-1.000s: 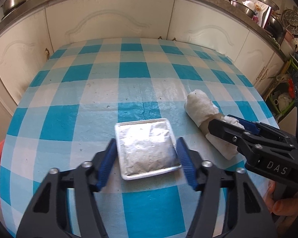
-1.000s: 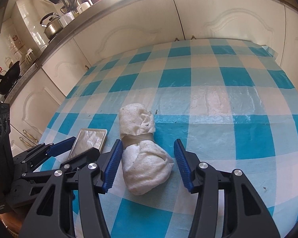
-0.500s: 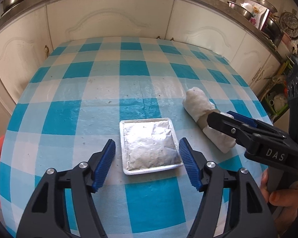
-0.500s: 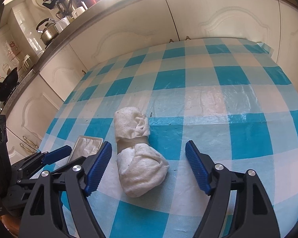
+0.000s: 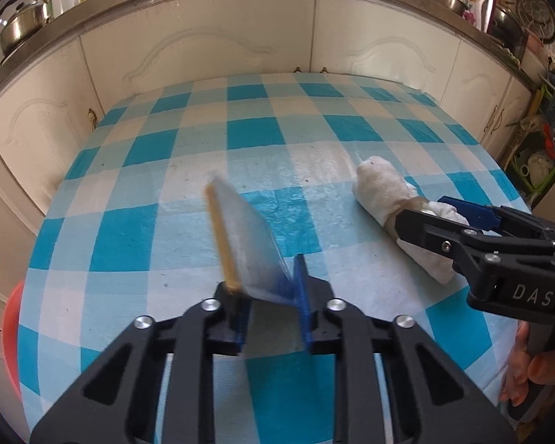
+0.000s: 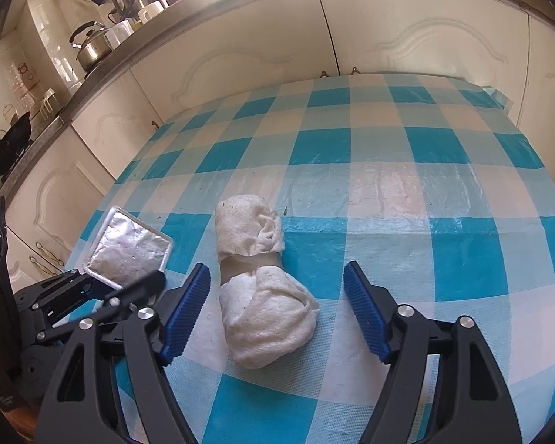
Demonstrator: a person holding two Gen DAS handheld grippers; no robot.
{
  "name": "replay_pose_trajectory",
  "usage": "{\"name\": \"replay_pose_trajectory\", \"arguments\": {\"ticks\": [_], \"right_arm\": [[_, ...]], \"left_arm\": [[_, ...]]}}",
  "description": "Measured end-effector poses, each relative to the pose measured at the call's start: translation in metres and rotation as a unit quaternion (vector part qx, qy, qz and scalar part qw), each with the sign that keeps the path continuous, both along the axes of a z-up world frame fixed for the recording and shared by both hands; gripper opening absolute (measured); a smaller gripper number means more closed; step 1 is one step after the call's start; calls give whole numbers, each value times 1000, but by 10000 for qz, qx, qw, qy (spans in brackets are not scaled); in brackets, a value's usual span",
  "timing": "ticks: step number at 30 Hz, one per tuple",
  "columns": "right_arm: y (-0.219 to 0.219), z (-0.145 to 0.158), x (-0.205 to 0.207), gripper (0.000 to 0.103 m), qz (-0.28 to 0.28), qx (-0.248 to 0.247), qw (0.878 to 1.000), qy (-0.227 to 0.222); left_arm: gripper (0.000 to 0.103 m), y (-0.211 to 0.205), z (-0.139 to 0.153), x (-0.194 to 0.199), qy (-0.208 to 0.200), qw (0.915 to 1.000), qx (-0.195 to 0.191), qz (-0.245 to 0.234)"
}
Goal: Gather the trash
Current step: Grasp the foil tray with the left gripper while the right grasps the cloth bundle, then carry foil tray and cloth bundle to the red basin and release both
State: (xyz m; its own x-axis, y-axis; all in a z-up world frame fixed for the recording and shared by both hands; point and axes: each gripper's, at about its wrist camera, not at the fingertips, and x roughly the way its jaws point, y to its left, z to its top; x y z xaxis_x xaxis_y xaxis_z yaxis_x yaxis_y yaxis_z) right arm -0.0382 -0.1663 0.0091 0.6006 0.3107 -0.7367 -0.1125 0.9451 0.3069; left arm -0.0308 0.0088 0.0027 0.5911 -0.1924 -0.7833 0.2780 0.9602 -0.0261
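My left gripper (image 5: 268, 296) is shut on a flat silver foil packet (image 5: 246, 240) and holds it tilted up on edge above the checked tablecloth; the packet also shows in the right wrist view (image 6: 127, 249). A white rolled paper wad bound with brown tape (image 6: 261, 277) lies on the cloth. My right gripper (image 6: 277, 310) is open, its blue pads on either side of the wad's near end, not touching it. The wad also shows in the left wrist view (image 5: 392, 203), right of the packet.
The table with its blue-and-white checked cloth (image 5: 262, 133) stands against cream cabinets (image 5: 203, 48). A red-orange bin (image 5: 11, 329) shows past the table's left edge. Pots and a kettle (image 6: 90, 46) sit on the counter behind.
My left gripper closed on the foil packet and lifted it, tipping it on edge. My right gripper opened wider and stays around the paper wad.
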Motion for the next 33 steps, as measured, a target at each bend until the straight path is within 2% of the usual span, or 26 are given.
{"name": "replay_pose_trajectory", "arguments": {"ticks": [2, 5, 7, 13, 21, 33], "right_arm": [[3, 0, 0, 66, 11, -74, 10000, 3], [7, 0, 0, 58, 57, -186, 9998, 5], [10, 1, 0, 50, 71, -269, 9996, 5], [13, 2, -1, 42, 93, -258, 9996, -44], [26, 7, -3, 39, 245, 42, 9995, -191], [56, 22, -1, 39, 412, -8, 9985, -348]], "left_arm": [[12, 7, 0, 2, 40, 9998, -164, 64], [11, 17, 0, 3, 89, 9991, -388, 130], [11, 24, 1, 3, 82, 9986, -497, 181], [11, 44, 8, -1, -51, 9974, -653, 313], [11, 74, 13, -10, -118, 9960, -723, 507], [11, 130, 12, -20, -152, 9916, -843, 966]]}}
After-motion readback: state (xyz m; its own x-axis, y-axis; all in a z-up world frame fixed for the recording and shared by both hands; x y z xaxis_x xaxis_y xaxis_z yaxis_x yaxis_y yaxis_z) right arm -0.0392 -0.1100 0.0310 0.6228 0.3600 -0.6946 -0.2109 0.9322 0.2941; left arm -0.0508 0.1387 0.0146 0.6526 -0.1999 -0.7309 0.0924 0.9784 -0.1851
